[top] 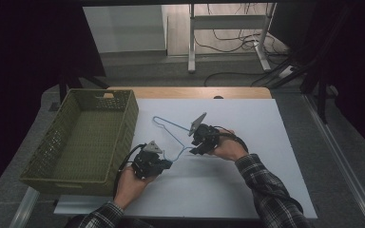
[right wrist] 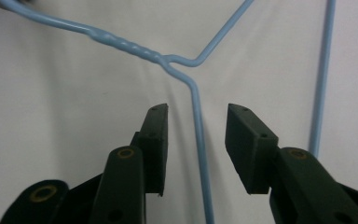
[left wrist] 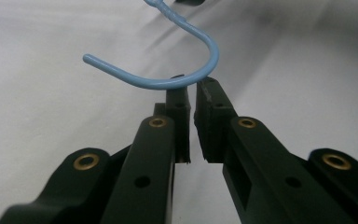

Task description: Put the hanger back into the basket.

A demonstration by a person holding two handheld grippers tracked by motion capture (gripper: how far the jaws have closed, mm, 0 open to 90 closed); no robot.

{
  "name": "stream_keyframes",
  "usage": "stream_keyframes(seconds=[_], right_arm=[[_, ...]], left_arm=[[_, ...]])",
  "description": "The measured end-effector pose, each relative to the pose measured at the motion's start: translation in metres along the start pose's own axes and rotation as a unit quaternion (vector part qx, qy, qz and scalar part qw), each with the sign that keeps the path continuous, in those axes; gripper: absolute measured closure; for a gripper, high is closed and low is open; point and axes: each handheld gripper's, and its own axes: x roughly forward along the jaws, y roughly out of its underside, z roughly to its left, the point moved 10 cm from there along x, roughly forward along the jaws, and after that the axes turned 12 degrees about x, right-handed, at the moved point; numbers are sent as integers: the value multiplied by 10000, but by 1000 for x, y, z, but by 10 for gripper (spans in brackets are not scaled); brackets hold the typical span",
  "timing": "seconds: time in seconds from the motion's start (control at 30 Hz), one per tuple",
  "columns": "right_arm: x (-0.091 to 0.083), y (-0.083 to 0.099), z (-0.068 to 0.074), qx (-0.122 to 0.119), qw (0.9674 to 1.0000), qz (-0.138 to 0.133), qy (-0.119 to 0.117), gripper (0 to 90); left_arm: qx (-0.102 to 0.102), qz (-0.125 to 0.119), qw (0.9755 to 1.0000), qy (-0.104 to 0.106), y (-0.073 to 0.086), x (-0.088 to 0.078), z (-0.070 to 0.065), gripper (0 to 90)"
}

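A blue wire hanger point(top: 155, 118) lies on the white table mat point(top: 252, 142) between my two grippers. My left gripper point(top: 170, 163) sits at the hanger's hook end. In the left gripper view its jaws point(left wrist: 191, 86) stand almost together, with the bottom of the hook's curve point(left wrist: 135, 80) pinched at their tips. My right gripper point(top: 193, 150) is at the hanger's neck. In the right gripper view it stands open point(right wrist: 196, 112), straddling one straight wire point(right wrist: 198, 140) just below the twisted neck point(right wrist: 121, 43), apart from both pads.
An olive woven basket point(top: 123, 142) stands at the left of the table, close behind my left hand. The mat's right half is bare. Beyond the table's far edge are a desk frame and floor cables point(top: 228, 33).
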Motion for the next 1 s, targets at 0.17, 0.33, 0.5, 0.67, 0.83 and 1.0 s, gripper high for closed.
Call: stream_keyframes(seconds=[0.17, 0.33, 0.5, 0.67, 0.83, 1.0], right_arm=[[9, -3, 6, -189, 9997, -37, 145, 798], [5, -6, 8, -334, 9991, -219, 151, 863], [-15, -15, 9, -270, 9980, -575, 45, 866], [-42, -19, 16, -74, 9969, -771, -107, 866], [-59, -20, 24, 106, 9951, -920, -348, 866], [-70, -20, 30, 174, 9942, -957, -463, 865]], left_arm=[[25, 7, 10000, 5, 0, 0, 0, 829], [68, 6, 10000, -52, 0, -1, 1, 776], [76, 32, 9997, -240, 2, -6, 10, 596], [243, -419, 9981, -379, -15, -27, 21, 365], [527, -618, 9954, -517, -31, -35, 25, 365], [960, -676, 9896, -828, -48, -34, 33, 368]])
